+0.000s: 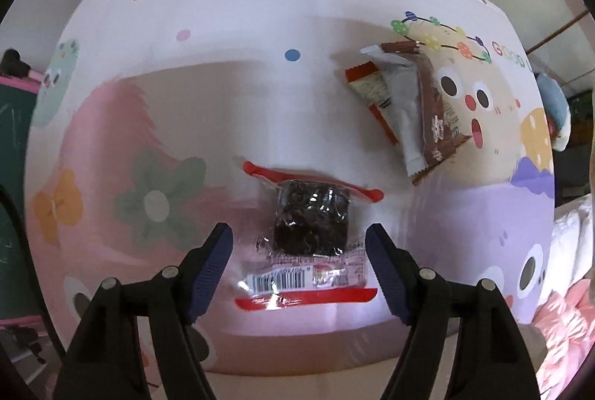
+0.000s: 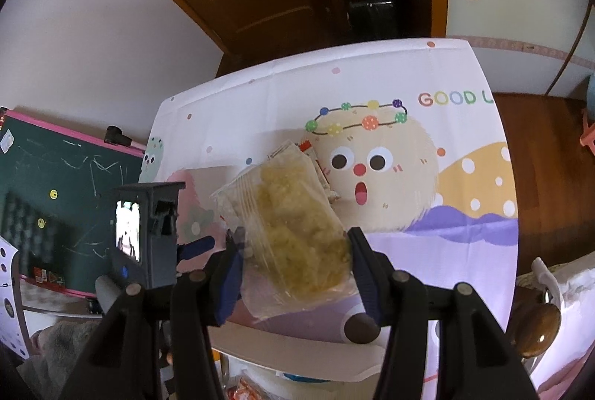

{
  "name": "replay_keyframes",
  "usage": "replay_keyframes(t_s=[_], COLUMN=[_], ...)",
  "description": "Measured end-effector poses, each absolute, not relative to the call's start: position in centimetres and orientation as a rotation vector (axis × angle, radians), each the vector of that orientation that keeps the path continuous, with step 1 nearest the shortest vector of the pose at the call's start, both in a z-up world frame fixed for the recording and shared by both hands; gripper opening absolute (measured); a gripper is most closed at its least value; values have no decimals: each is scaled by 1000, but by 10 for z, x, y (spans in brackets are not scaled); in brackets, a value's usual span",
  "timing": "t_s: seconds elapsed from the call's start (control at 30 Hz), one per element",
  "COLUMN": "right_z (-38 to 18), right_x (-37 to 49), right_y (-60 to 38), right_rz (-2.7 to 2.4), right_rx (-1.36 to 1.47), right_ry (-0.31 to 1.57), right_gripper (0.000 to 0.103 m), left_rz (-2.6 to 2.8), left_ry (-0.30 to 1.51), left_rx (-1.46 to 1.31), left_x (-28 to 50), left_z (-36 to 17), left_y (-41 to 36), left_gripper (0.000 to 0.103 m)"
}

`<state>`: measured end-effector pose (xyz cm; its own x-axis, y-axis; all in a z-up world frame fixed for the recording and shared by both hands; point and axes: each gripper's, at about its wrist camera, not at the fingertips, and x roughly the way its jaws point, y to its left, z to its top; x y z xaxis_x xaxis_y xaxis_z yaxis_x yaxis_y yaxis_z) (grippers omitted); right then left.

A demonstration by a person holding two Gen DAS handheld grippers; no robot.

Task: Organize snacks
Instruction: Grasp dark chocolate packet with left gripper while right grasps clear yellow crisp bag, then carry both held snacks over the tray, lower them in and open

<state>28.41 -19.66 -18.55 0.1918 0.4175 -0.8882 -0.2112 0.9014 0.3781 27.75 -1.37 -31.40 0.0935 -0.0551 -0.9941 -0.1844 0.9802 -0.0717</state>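
Gripping the yellow snack bag (image 2: 293, 232), your right claw (image 2: 295, 273) hangs above the bench (image 2: 465, 244); your open left claw (image 1: 299, 270) straddles the dark snack packet (image 1: 310, 225).

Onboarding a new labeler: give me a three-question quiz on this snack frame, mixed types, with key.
1. True or false: the left gripper is shut on the dark snack bag.
2. What does the right gripper hold? A) a brown wrapper B) the yellow snack bag C) nothing
3. Fill in: the brown wrapper lies on top of a ___ packet in the pile.

Key: 1 false, its jaws stand open on either side of the bag. 2 B. 3 white.
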Motion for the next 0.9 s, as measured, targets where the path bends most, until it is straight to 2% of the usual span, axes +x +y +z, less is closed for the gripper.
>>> replay_keyframes(t_s=[0.07,0.1,0.3,0.43,0.7,0.9], right_z=[-188,-191,-197,-196,-164,-112], right_x=[284,284,282,277,249,198], right_y=[-198,-198,-198,-197,-206,-218], right_rz=[444,442,444,454,488,535], right_rx=[190,196,212,210,251,283], right_ry=[1312,1316,1329,1330,1282,1196], right_gripper=[53,53,53,53,53,53], left_rz=[77,59,54,70,10,-32], left_ry=[1482,1476,1434,1371,1196,1104], left_rx=[-209,-213,-195,-190,-191,-122], left_x=[278,278,273,274,240,171], left_z=[-317,-316,-310,-283,-172,-86], left_y=[-12,-12,-12,-13,-12,-8], left_gripper=[60,47,43,42,42,42])
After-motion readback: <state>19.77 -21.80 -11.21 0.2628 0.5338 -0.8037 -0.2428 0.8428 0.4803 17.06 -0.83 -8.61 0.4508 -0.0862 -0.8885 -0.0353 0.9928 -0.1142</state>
